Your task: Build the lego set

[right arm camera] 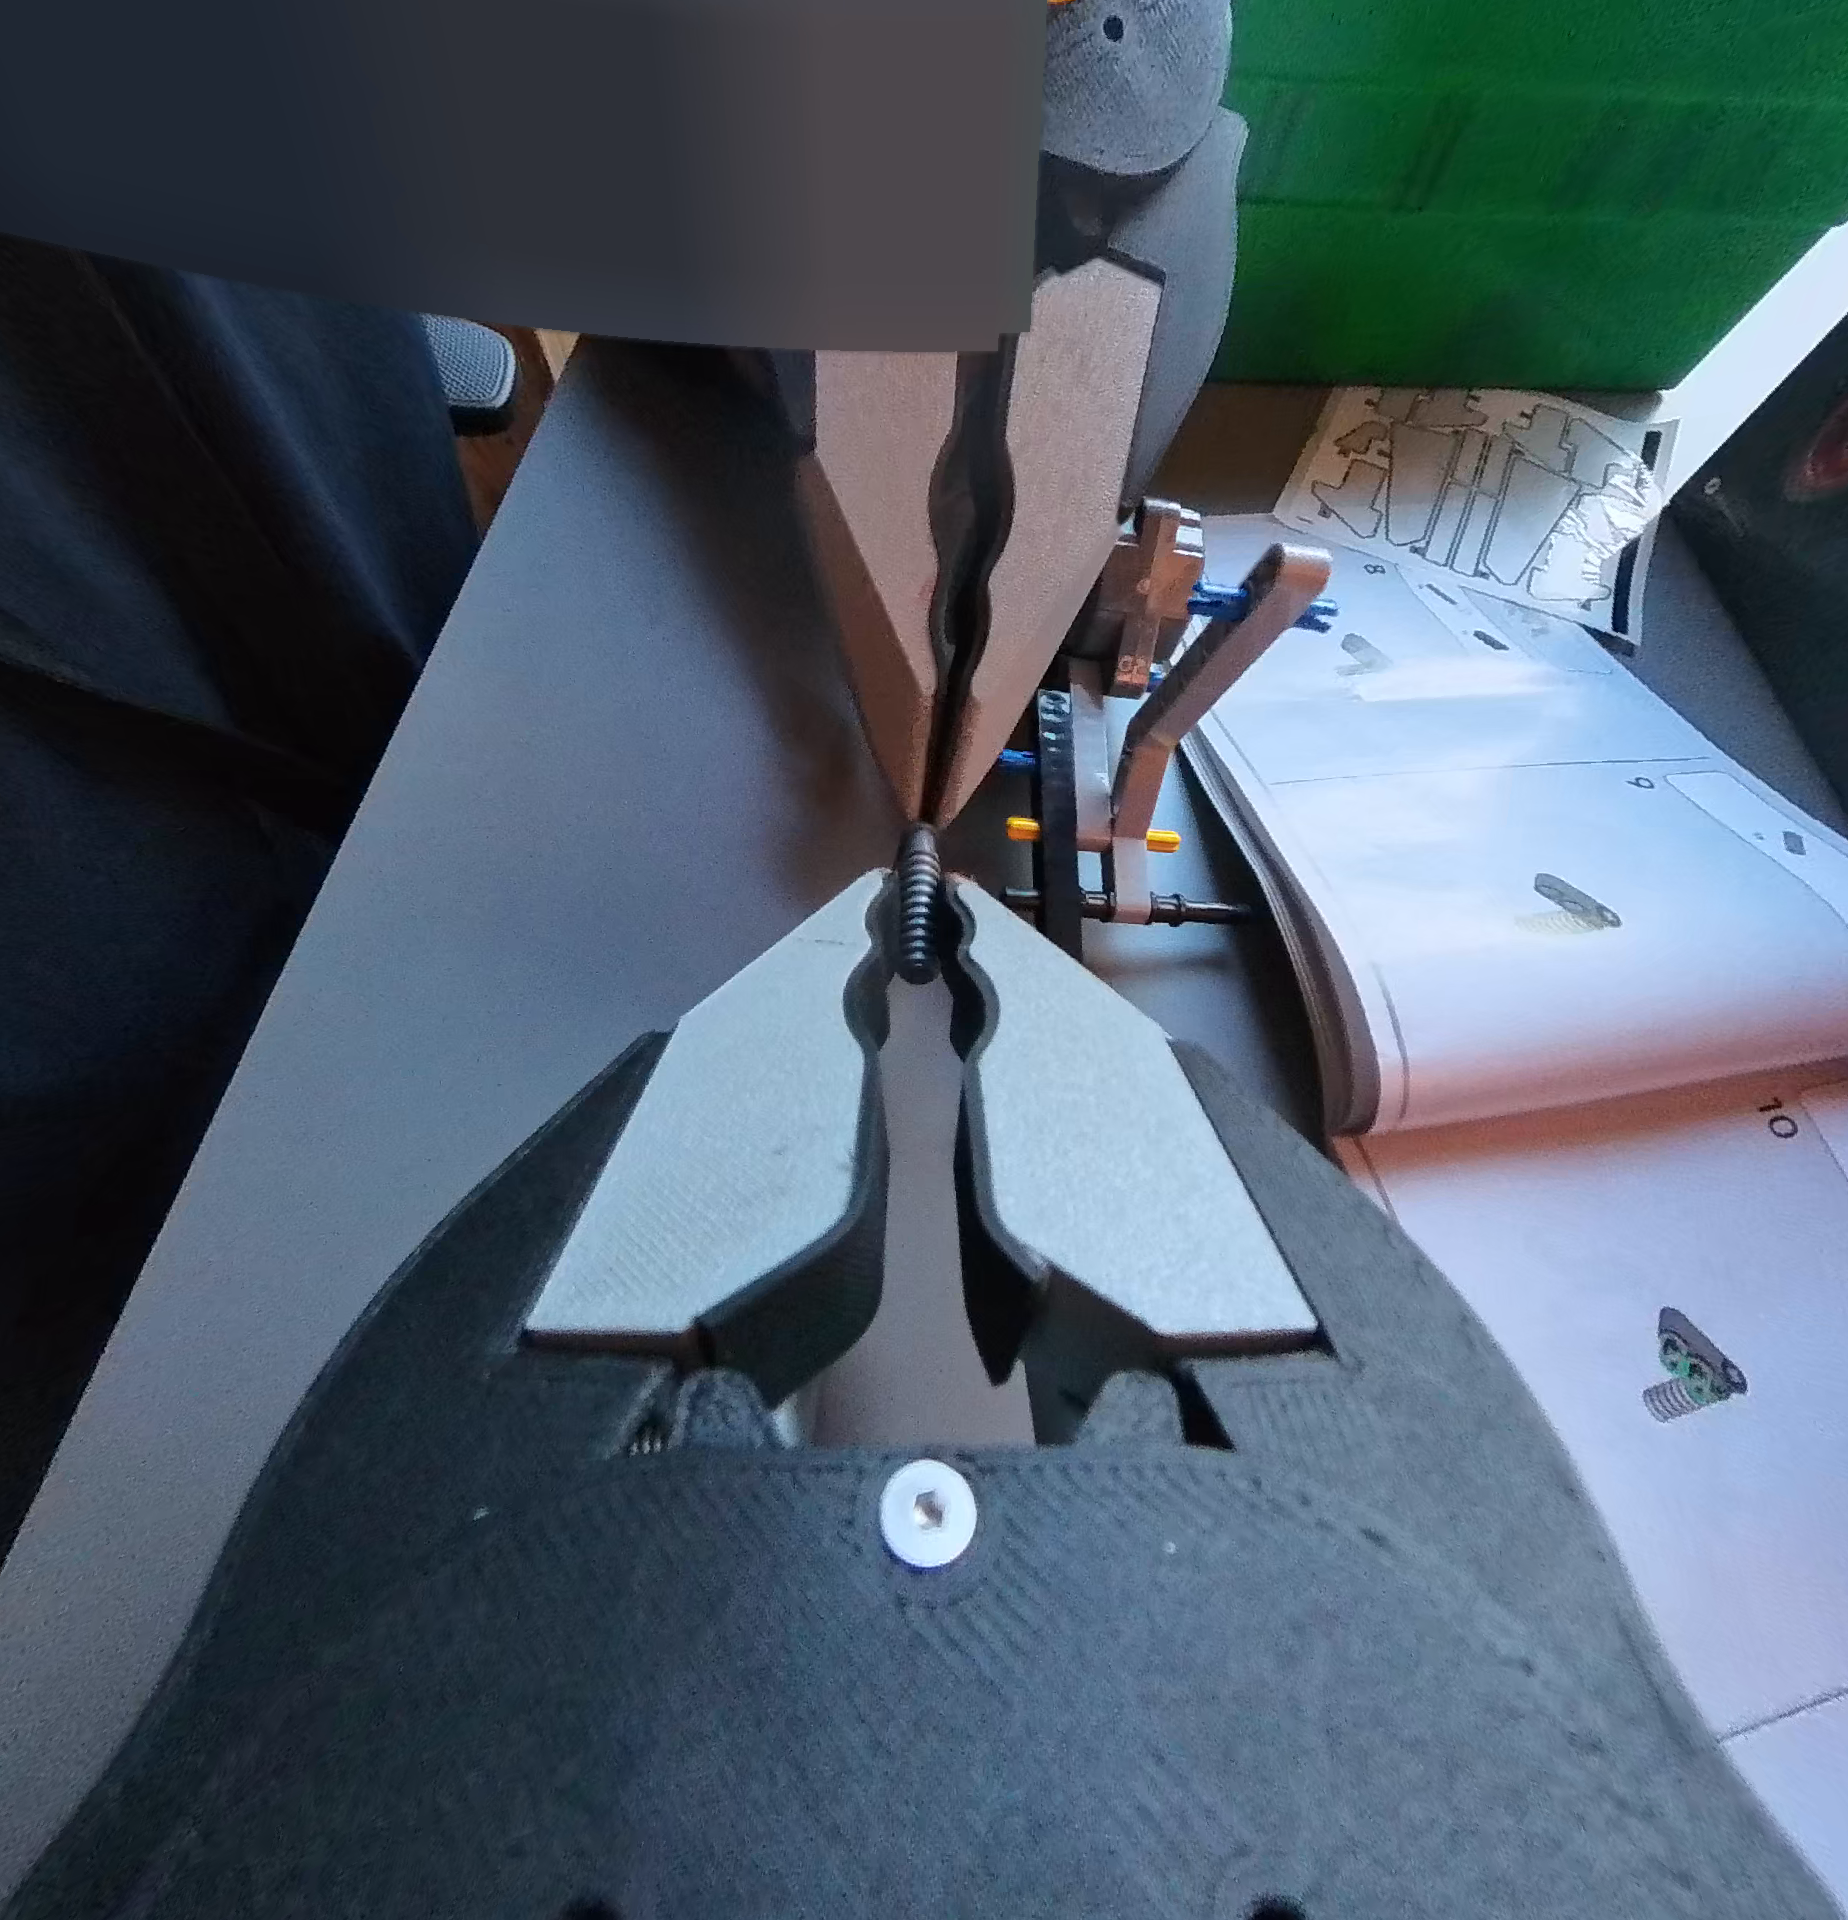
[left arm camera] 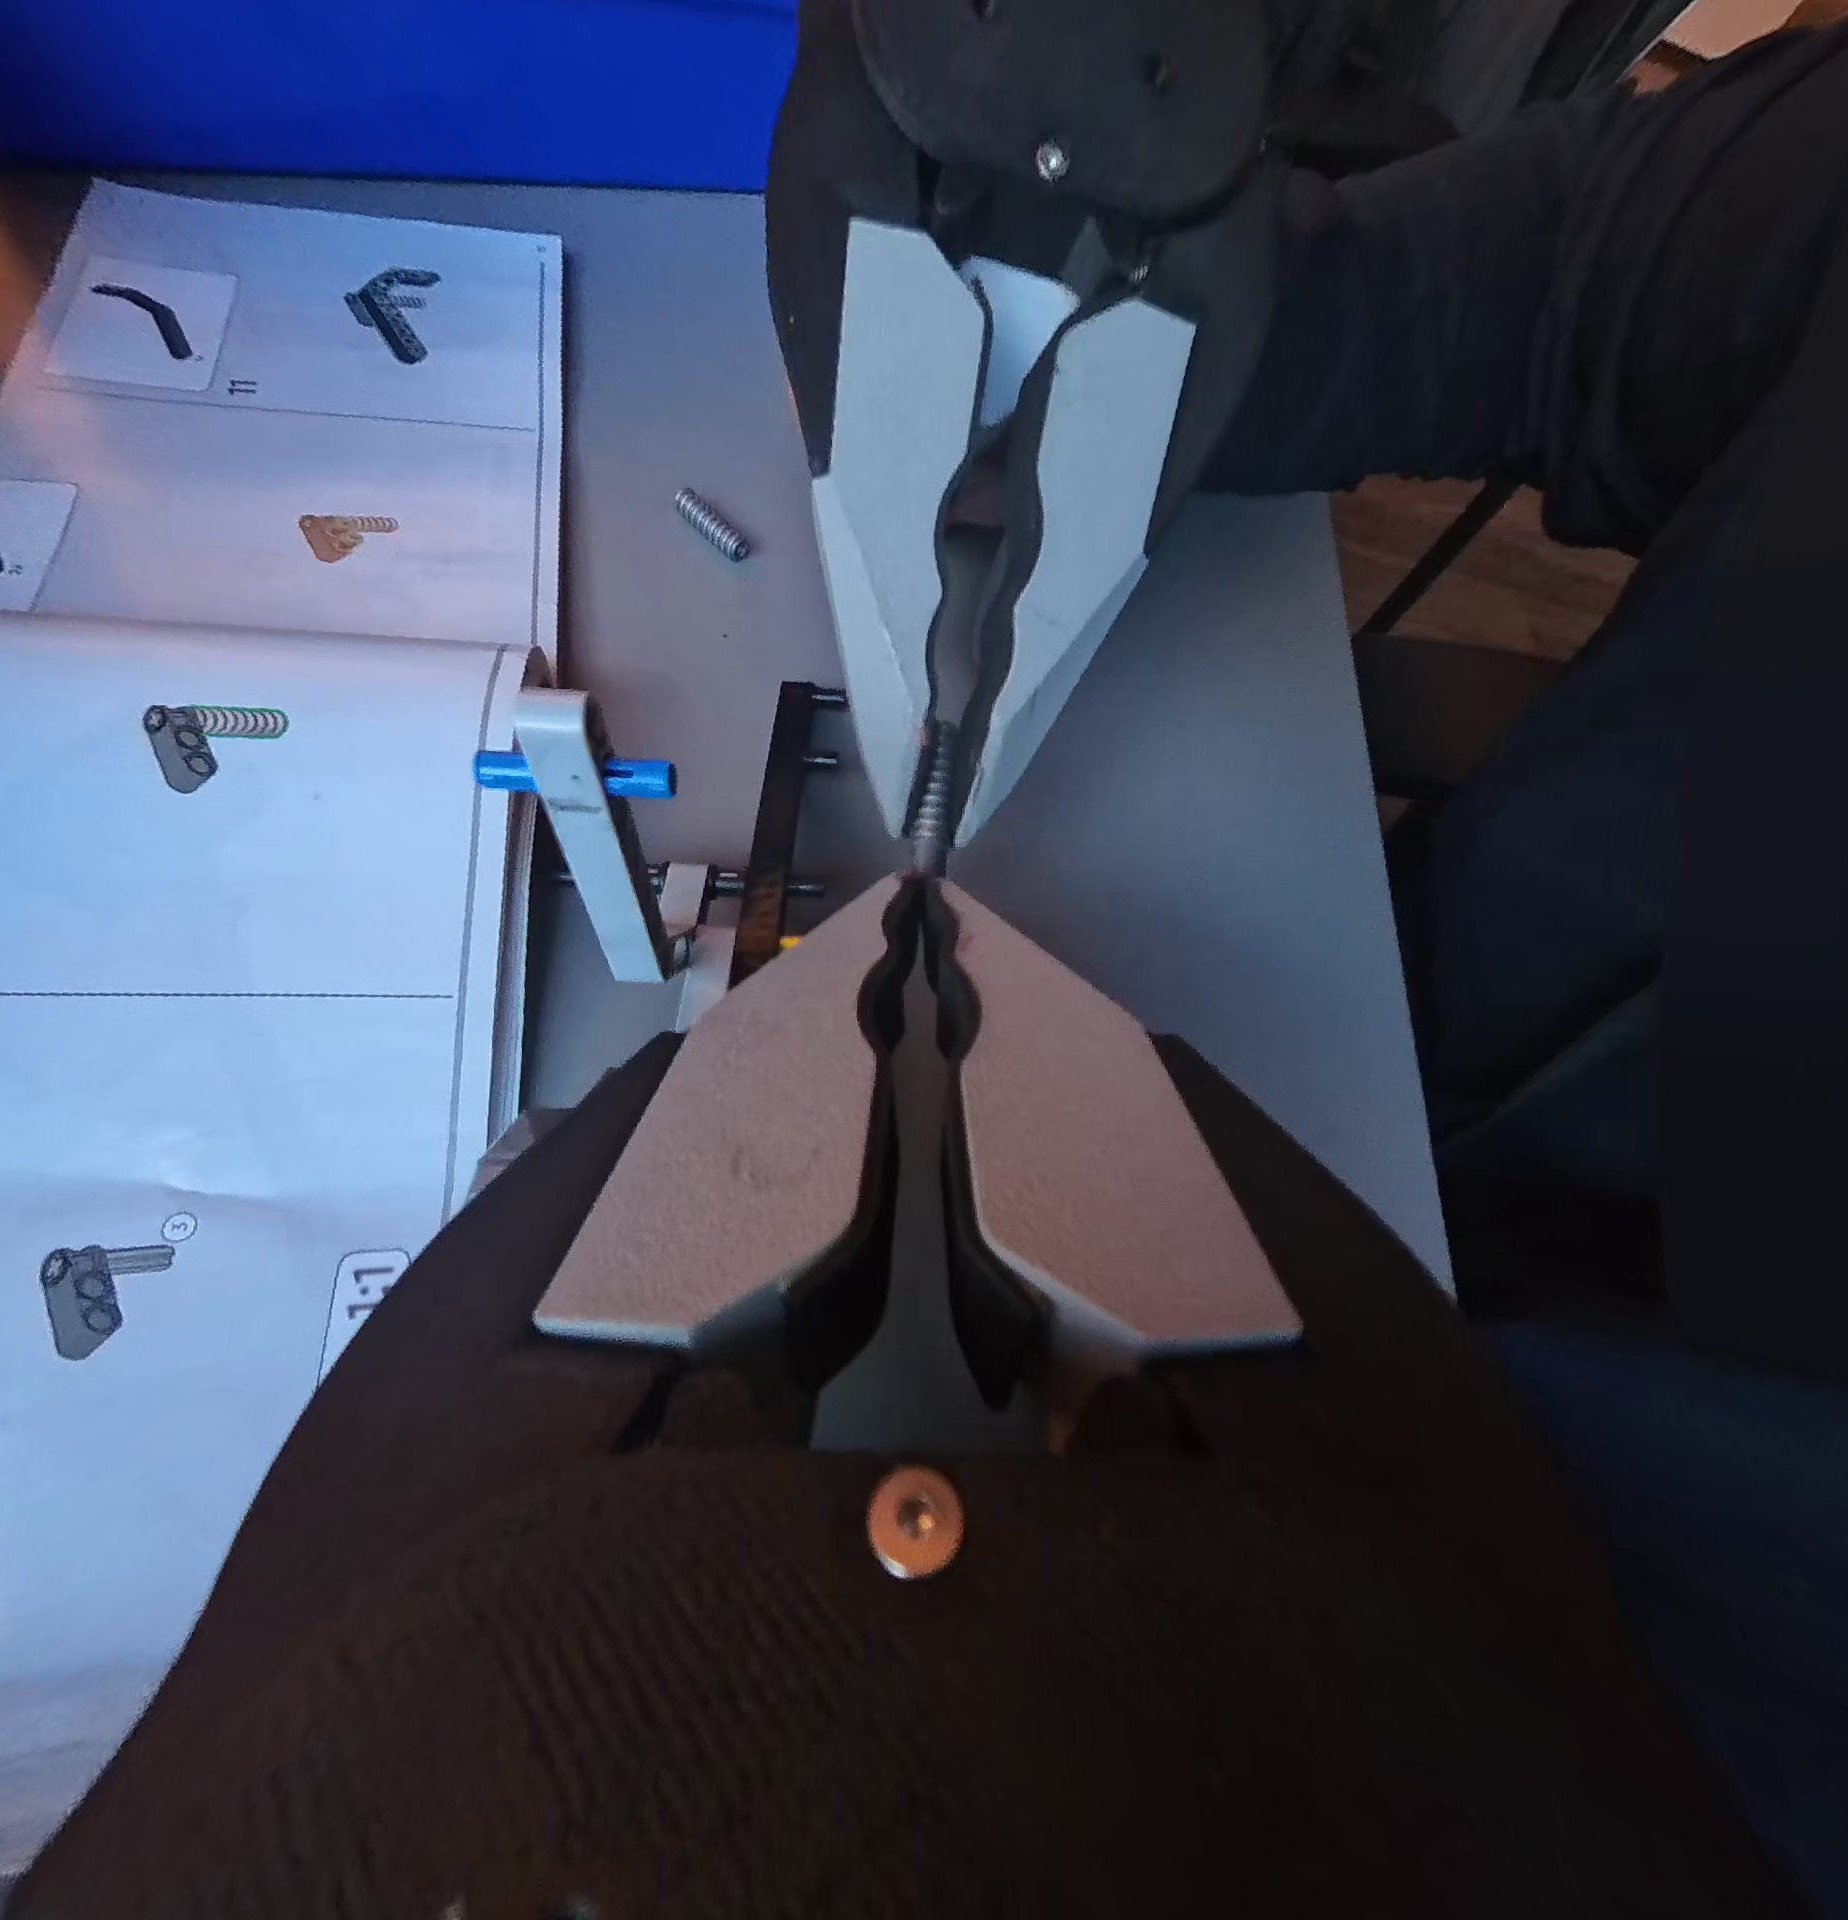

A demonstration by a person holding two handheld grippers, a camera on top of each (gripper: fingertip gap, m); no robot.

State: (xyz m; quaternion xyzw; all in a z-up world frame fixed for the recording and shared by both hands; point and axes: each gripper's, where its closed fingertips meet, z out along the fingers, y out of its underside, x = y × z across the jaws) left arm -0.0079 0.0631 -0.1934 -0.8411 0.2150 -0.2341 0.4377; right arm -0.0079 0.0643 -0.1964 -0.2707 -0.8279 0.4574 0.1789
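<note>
Here my right claw [right arm camera: 918, 896] grips a spring [right arm camera: 918, 914] tip to tip with my left claw [left arm camera: 915, 891], which is pinched shut, maybe on its end. The lego build [left arm camera: 681, 862] stands beside the booklet [left arm camera: 224, 883]; a second spring [left arm camera: 710, 525] lies beyond.

Brightness: dim, cool and bluish in both views.
Warm tint: pinkish light on the left gripper [left arm camera: 918, 883] fingers.
Blur: booklet [left arm camera: 224, 831] soft at the near left edge.
Distortion: wide-angle bending of the table [right arm camera: 587, 727] edges.
</note>
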